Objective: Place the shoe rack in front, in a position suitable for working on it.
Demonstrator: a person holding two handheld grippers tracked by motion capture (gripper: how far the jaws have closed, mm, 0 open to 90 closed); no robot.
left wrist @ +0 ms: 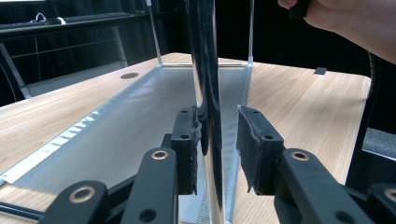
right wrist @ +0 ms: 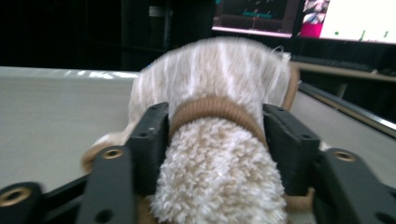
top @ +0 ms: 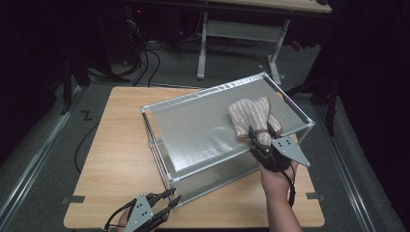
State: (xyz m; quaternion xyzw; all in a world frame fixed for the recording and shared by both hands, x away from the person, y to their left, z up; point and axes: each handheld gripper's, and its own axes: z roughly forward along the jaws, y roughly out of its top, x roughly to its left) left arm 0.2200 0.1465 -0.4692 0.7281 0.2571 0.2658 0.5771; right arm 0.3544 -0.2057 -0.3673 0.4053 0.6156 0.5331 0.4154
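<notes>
On the wooden counter [top: 116,159] stands a clear box [top: 203,145] with metal edges, and its frosted top panel slopes a little. On this top panel, near the far right corner, lies a beige striped sock [top: 251,116] (it looks fluffy inside, with a brown cuff). The right tool [top: 260,141] is at the near end of the sock. In the right gripper view the cuff end of the sock [right wrist: 219,158] sits between the two black jaws, and both pads touch its sides, so the tool is gripping the sock; the jaws stand rather wide around the thick fabric.

The left tool [top: 170,197] is at the near left corner of the box. In the left gripper view its jaws stand on both sides of the shiny vertical corner post [left wrist: 208,93]. The left pad [left wrist: 187,149] touches the post, but a narrow gap shows before the right pad [left wrist: 252,149], so this tool is open around the post, not clamped on it.
</notes>
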